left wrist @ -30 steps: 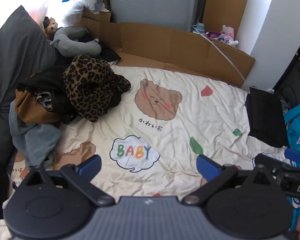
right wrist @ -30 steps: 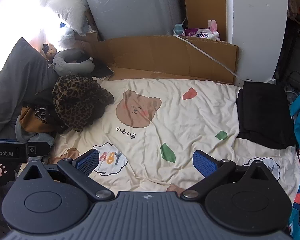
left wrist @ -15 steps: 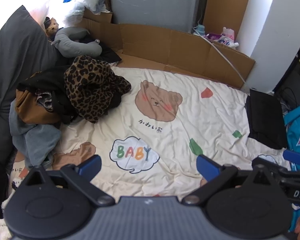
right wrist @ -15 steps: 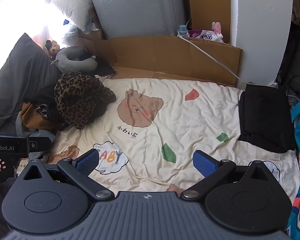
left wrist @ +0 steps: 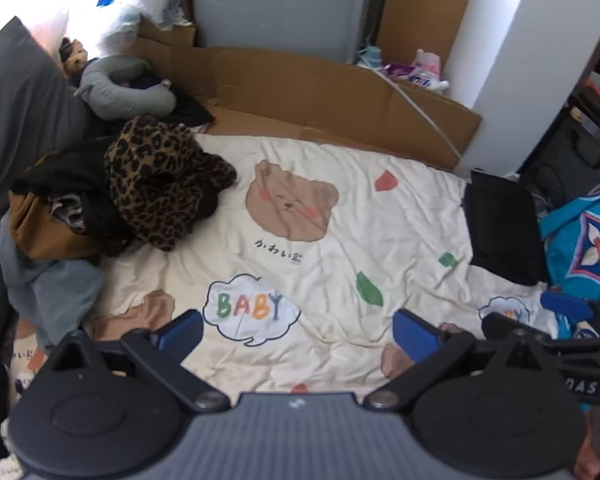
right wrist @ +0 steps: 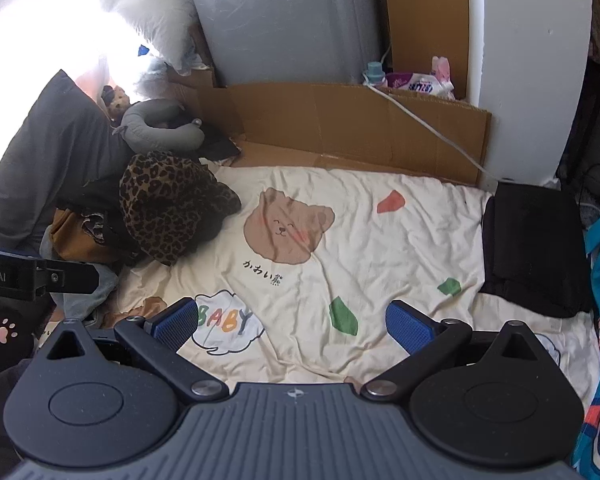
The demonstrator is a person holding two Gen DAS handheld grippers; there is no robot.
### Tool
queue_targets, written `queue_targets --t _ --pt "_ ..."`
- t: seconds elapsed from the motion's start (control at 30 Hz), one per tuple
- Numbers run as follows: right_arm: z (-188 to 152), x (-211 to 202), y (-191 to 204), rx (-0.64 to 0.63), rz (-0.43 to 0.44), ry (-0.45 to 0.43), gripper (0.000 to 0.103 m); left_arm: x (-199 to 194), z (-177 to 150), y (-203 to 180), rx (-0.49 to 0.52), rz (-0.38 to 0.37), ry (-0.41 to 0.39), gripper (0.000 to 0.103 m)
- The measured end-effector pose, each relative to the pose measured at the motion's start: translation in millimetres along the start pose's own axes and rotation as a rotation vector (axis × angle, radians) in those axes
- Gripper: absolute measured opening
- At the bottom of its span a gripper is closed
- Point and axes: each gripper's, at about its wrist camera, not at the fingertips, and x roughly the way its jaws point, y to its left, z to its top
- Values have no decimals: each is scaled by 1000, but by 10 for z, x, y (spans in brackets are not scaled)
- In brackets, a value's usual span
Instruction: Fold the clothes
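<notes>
Both views have lifted a little since a second ago, so the folded black garment (right wrist: 534,248) shows more fully. The left gripper (left wrist: 298,330) and right gripper (right wrist: 292,322) hover with blue pads (right wrist: 408,326) spread wide, holding nothing, above a cream bedsheet (right wrist: 400,248) printed with a bear face and a "BABY" cloud. Beyond it, flattened cardboard (right wrist: 352,128) lines the far edge below a grey panel and a white pillar, with a white cable (right wrist: 424,124) draped across. On the far left, well clear of the pads, lies the pile of unfolded clothes (left wrist: 72,220) topped by a leopard-print garment (left wrist: 160,184), with a grey neck pillow (left wrist: 124,94) behind. The black garment lies at the sheet's right edge, beside turquoise patterned fabric (left wrist: 584,240).
</notes>
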Motion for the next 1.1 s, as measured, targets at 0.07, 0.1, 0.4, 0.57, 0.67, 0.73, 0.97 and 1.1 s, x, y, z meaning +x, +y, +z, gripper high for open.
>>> queue_targets --t 0.07,0.1,0.4,0.57,0.67,0.73,0.97,1.1 --pt "6 -62 -1 -5 9 -10 103 -45 20 -21 33 5 -5 98" --pt "11 -95 -2 -11 9 -17 103 -71 29 -11 37 7 -9 98" --pt "47 -341 -110 3 6 -44 103 -323 127 344 -21 56 -38 97" --pt "83 -464 -174 41 16 -57 103 -459 171 657 -98 90 -45 97" --pt "106 -537 -187 46 19 -69 103 -555 177 812 -128 103 -56 95" --pt "122 -572 -194 48 18 -73 103 -632 170 908 -141 114 -68 93" --pt "148 -657 -248 66 17 -89 103 -836 142 1188 -177 153 -112 92" --pt "134 -609 -279 79 13 -98 103 -832 165 1308 -204 159 -113 92"
